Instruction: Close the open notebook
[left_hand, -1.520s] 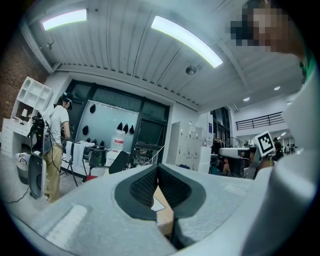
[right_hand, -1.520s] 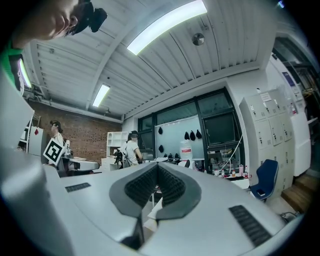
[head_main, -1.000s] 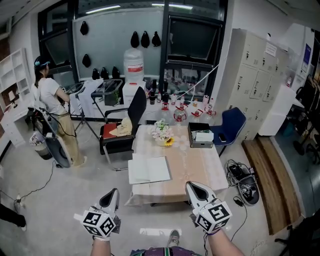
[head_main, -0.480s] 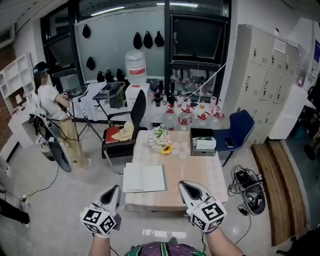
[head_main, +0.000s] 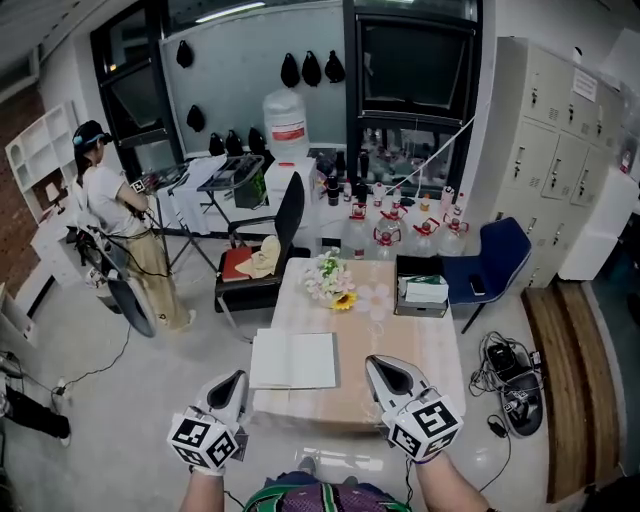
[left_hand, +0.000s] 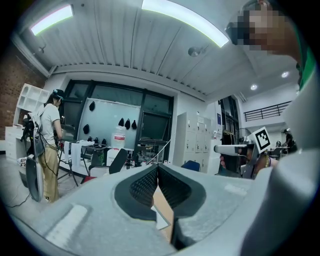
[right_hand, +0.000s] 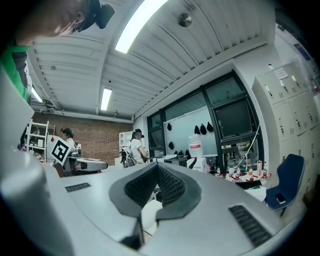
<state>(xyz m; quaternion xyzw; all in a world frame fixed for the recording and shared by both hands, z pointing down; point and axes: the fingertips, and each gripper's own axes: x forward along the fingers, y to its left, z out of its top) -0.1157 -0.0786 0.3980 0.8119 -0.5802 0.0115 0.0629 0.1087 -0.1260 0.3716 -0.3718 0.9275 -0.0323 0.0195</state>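
Pale-clothed rectangular table, open notebook at its near-left corner.
White pages lay flat and face up, the notebook squared to the table's edge. I held the grey, wedge-shaped left gripper and right gripper just short of the table's near side, level; on each, the ribbed dark pads were pressed together with nothing between them.

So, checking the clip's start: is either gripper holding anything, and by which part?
Nothing is held. The left gripper and right gripper are both shut and empty, short of the open notebook.
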